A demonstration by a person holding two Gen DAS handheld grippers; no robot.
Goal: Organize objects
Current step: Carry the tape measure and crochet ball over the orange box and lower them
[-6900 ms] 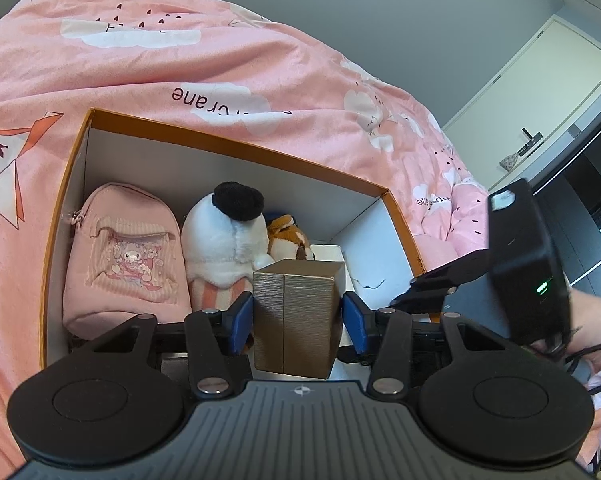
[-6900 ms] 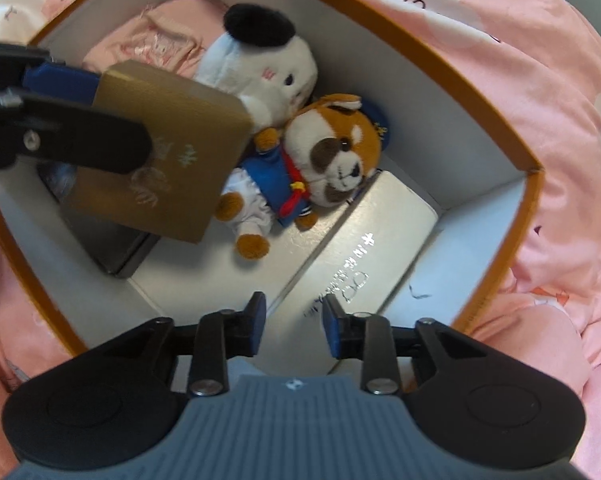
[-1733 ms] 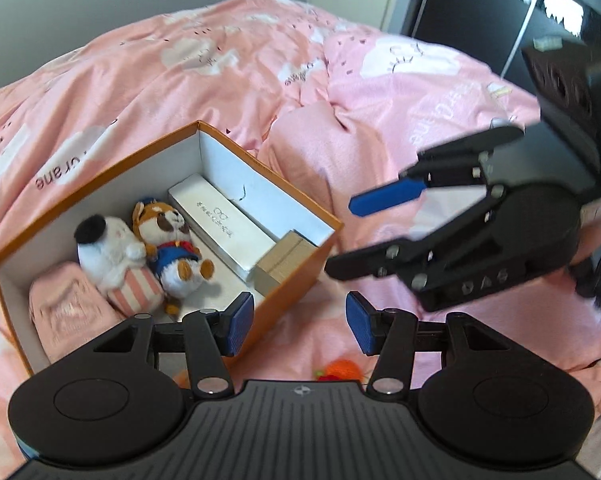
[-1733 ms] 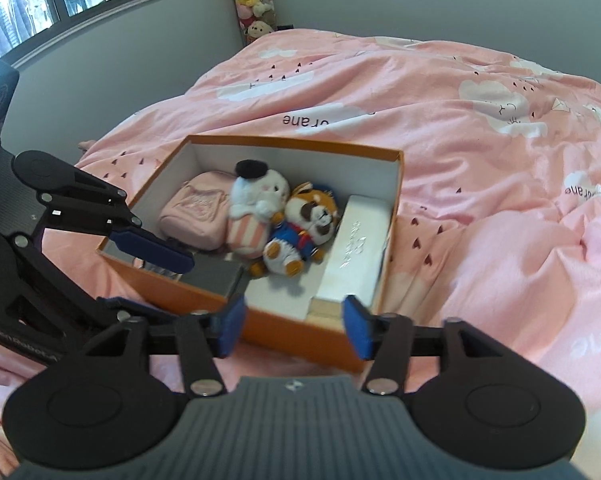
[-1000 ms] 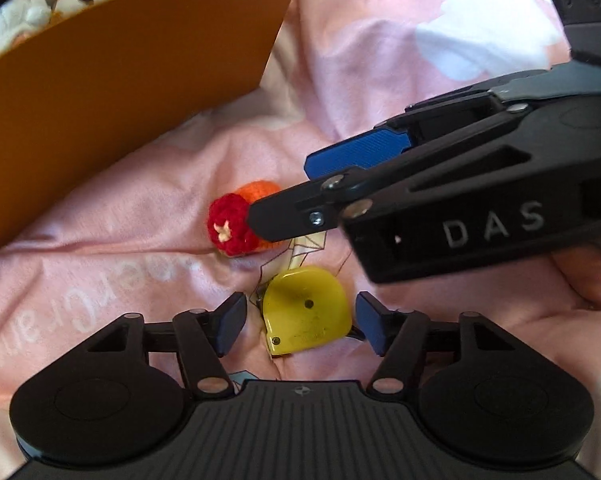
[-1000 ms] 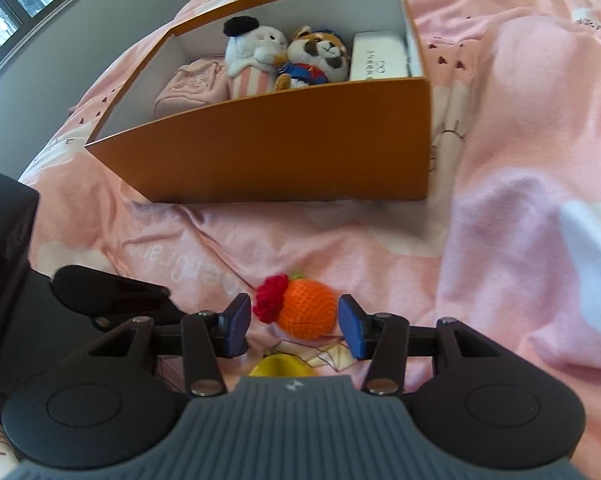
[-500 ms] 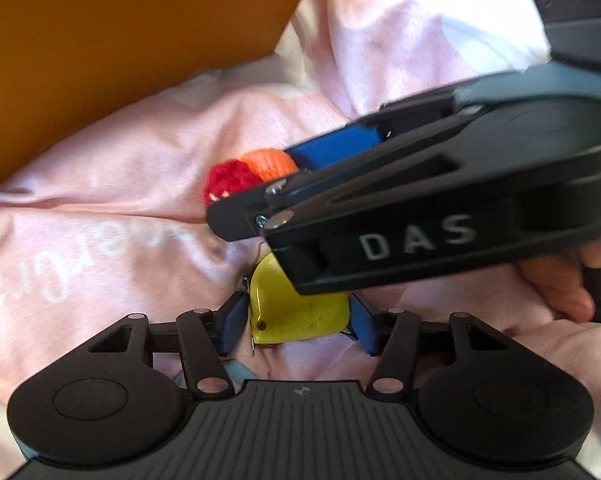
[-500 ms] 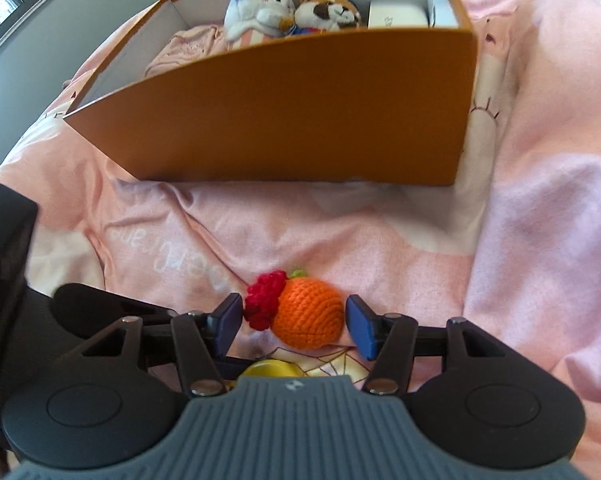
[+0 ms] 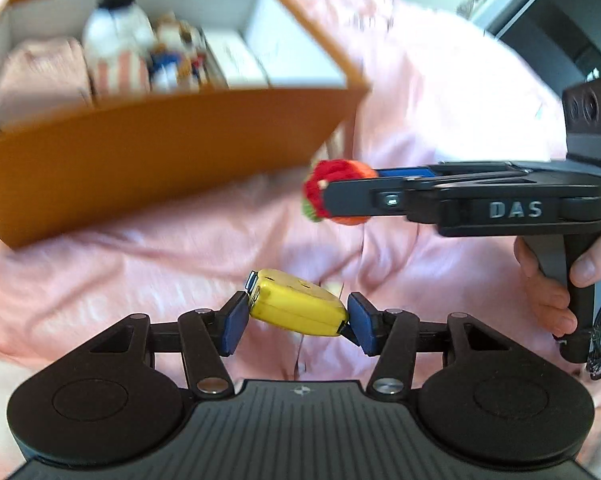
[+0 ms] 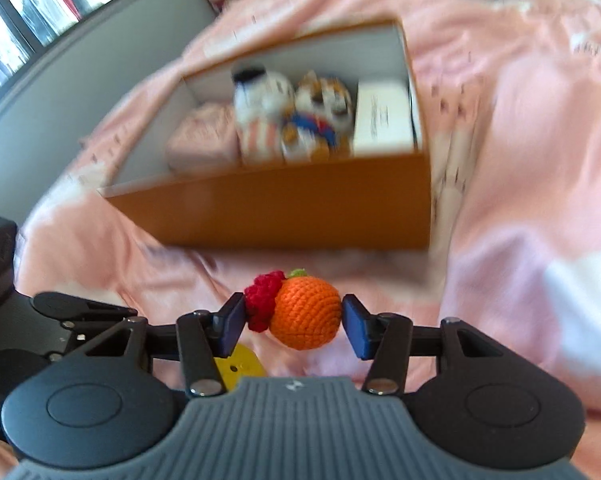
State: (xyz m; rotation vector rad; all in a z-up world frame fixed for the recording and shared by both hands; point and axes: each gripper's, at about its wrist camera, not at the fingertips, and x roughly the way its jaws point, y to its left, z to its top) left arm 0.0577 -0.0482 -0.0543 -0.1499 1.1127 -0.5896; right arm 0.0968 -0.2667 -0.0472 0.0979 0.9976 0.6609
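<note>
Above the pink bedspread point(image 9: 120, 264), both picks now lifted: left tongs point(image 9: 298, 322) clamp yellow tape measure point(image 9: 296, 306), right tongs point(image 10: 292, 322) closing on crochet orange point(image 10: 306, 312); orange box point(image 10: 284, 212) probably next.

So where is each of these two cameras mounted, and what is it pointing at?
Left wrist view: sits on the left tongs, looking down along them at the yellow tape measure they grip; the person's hand holding the right tongs shows.
Right wrist view: sits on the right tongs, looking along them at the crocheted orange they are closing on; part of the left tongs shows at the left edge.
Both share the orange box of toys, pink bedding, orange and tape measure.
</note>
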